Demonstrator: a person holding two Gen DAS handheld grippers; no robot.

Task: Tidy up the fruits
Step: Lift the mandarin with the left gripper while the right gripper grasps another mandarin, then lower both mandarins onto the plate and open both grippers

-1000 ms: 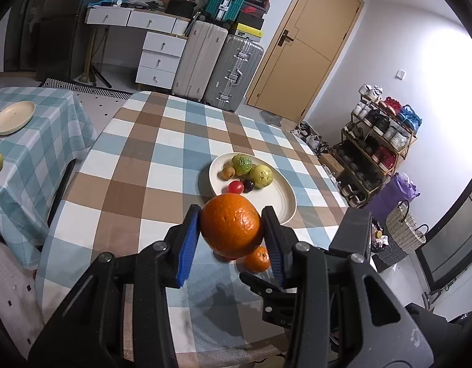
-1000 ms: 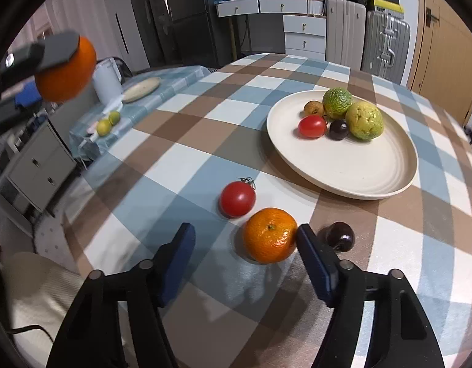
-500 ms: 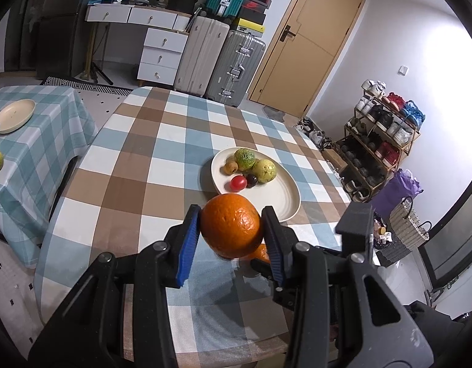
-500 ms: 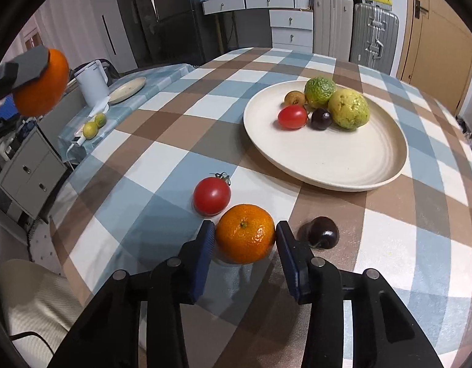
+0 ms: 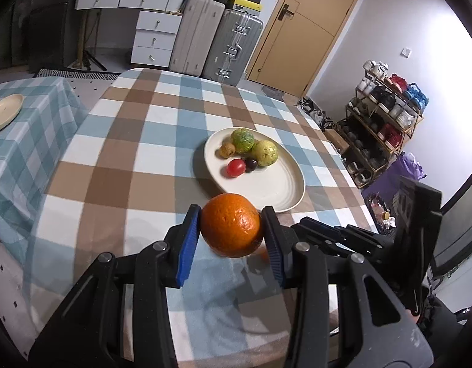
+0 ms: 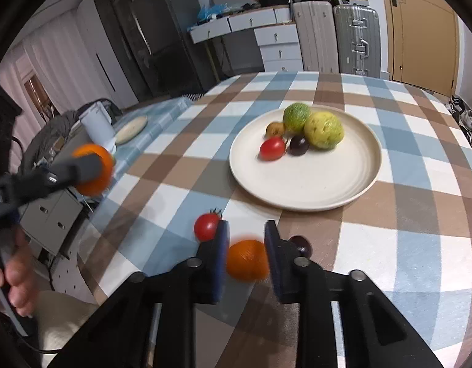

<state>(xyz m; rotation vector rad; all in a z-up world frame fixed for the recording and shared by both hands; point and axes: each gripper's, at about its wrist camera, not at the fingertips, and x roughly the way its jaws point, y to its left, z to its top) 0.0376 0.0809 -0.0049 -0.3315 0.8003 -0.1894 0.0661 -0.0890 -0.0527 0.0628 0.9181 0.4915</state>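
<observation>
My left gripper [image 5: 231, 230] is shut on a large orange [image 5: 230, 229] and holds it in the air short of the cream plate [image 5: 275, 190]. It also shows in the right wrist view [image 6: 93, 168] at the left. My right gripper [image 6: 245, 245] is shut on a small mandarin [image 6: 246, 259], lifted off the checked tablecloth. A red tomato [image 6: 207, 227] lies left of it and a dark plum [image 6: 302, 245] right of it. The plate [image 6: 312, 184] holds a tomato, a plum, a small brown fruit and two green fruits.
The checked table [image 5: 128, 153] drops off at its near and left edges. A side table with a small plate [image 5: 4, 112] stands at the left. Suitcases [image 5: 214, 43], drawers and a door stand behind; a shoe rack [image 5: 386, 122] is on the right.
My right gripper closed on the mandarin and lifted it from the cloth, and it has pulled back a little. My left gripper kept hold of the large orange and rose slightly.
</observation>
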